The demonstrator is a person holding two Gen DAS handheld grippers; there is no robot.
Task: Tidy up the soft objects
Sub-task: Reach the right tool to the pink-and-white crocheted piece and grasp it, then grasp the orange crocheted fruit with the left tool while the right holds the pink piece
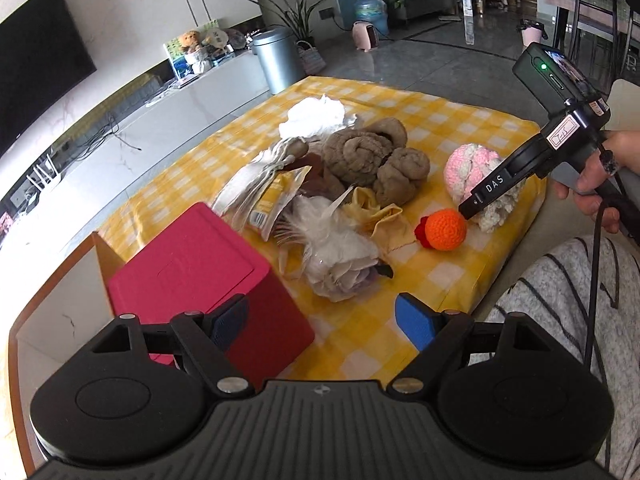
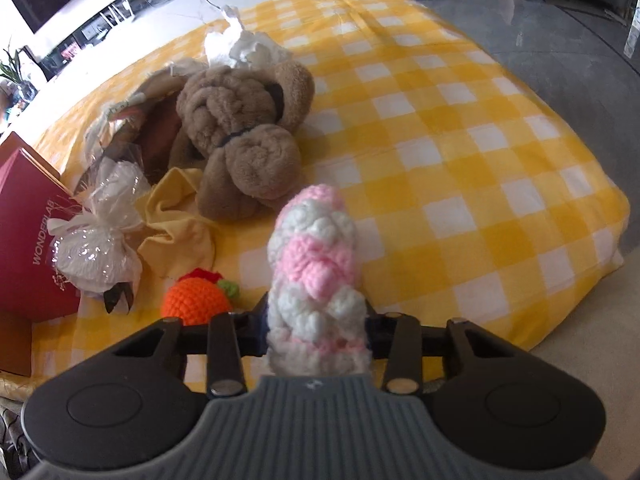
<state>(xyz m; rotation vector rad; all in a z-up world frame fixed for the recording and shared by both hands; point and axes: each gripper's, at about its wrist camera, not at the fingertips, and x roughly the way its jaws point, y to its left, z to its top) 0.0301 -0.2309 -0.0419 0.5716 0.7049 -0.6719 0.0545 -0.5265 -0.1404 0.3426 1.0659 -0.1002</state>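
Gripping pink-white knit roll (image 2: 316,276), jaws narrowed

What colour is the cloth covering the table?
Yellow-and-white checked cloth, clearest in the right wrist view.

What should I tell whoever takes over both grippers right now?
Right gripper: fingers shut on the pink-and-white crocheted yarn bundle, which still lies on the yellow checked cloth.
Left gripper: open and empty, over the red cardboard box.
Unsorted on the cloth: orange crocheted ball, brown plush knot toy, white stuffing in clear wrap, yellow fabric pouch, white crumpled material.
Done: nothing visibly put away. Left: everything.
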